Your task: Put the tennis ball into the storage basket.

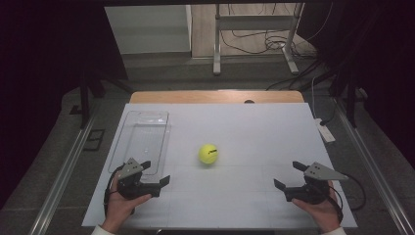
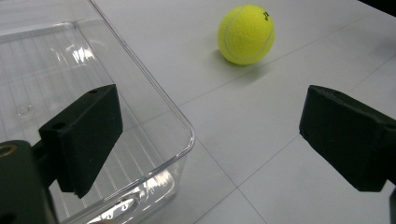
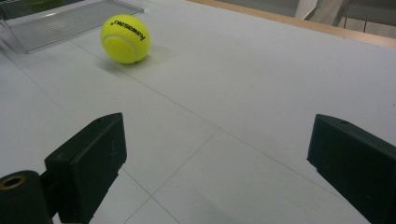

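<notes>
A yellow tennis ball [image 1: 208, 153] lies near the middle of the white table top [image 1: 254, 132]. Left of it stands a clear plastic tray [image 1: 128, 139], with nothing in it. My left gripper [image 1: 155, 173] is held at the near left, by the tray's near right corner, jaws wide open and bare. In the left gripper view the ball [image 2: 246, 34] lies ahead between the jaws and the tray's corner [image 2: 187, 135] sits close. My right gripper [image 1: 288, 175] is at the near right, open, nothing in it. Its view has the ball [image 3: 125, 38] far off at upper left.
The table's wooden far edge [image 1: 215, 96] shows beyond the white sheet. A white remote-like object [image 1: 325, 132] lies off the right edge. Metal stand legs [image 1: 254, 49] and cables are on the floor behind. Bare white surface lies between both grippers.
</notes>
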